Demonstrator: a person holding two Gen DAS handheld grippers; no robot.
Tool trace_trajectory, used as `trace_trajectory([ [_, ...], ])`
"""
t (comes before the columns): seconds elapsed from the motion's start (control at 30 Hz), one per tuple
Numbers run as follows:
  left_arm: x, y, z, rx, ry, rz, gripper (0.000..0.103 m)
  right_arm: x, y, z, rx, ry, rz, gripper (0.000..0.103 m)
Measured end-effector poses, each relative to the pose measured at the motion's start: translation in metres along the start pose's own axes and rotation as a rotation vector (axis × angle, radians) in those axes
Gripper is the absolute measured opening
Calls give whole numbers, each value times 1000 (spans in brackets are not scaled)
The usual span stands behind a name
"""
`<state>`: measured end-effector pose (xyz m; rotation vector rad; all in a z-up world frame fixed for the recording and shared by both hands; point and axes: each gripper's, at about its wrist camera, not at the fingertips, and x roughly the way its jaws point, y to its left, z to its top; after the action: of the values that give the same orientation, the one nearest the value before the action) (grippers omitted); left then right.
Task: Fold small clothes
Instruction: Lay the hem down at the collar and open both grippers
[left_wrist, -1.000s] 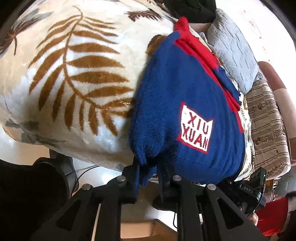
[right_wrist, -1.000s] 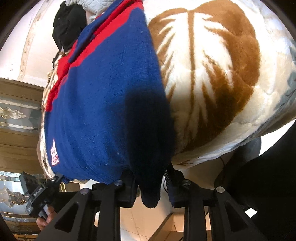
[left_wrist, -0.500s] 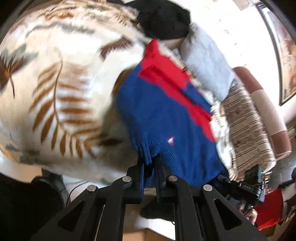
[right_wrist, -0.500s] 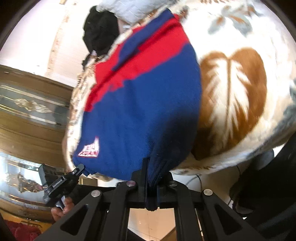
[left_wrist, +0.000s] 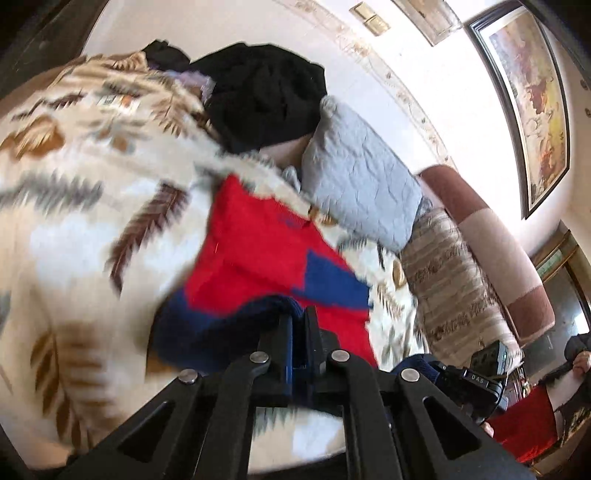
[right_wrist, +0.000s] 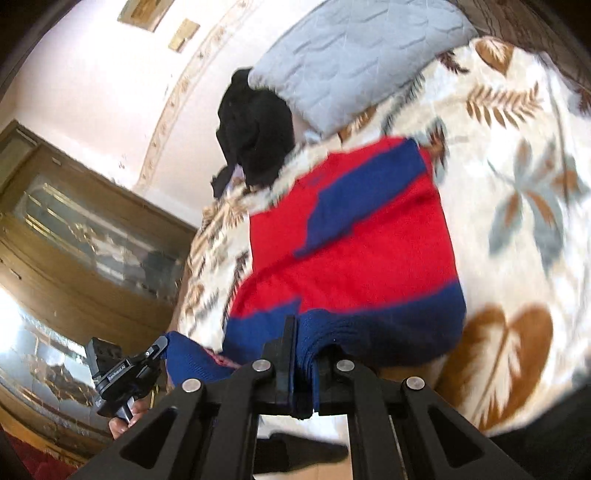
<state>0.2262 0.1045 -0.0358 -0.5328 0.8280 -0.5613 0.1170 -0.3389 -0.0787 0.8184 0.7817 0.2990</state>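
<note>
Pinching the sweater's (right_wrist: 354, 251) blue hem — both the left gripper (left_wrist: 299, 332) and right gripper (right_wrist: 306, 343) are clamped tight, blanket (right_wrist: 517, 155) at 12 o'clock.

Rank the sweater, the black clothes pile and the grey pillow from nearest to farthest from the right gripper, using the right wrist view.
1. Red and blue sweater: clamped in the right gripper, straight ahead on the leaf-print blanket.
2. Black clothes pile: beyond the sweater's far edge, up and left.
3. Grey pillow: at the top, its near corner about level with the pile, so that order is loose.
</note>
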Motion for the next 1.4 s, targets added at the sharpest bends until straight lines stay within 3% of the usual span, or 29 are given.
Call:
trace_trajectory([
  [0.37, 78, 8, 117, -39, -72, -1, 5, 43, -5, 126, 23, -153, 2, 7],
  [0.57, 141, 26, 155, -42, -48, 62, 5, 92, -25, 185, 54, -179, -17, 7],
  [0.7, 172, 38, 170, -14, -48, 144, 5, 124, -42, 210, 58, -188, -60, 7],
  [0.93, 221, 52, 174, 72, -5, 308, 5, 167, -60, 227, -9, -188, -161, 7],
  [1.23, 261, 38, 160, 271, 24, 578, 6, 213, -51, 223, -192, -130, -398, 7],
  [1.4, 280, 42, 159, 289, 17, 610, 7, 234, -57, 223, -224, -101, -468, 7],
])
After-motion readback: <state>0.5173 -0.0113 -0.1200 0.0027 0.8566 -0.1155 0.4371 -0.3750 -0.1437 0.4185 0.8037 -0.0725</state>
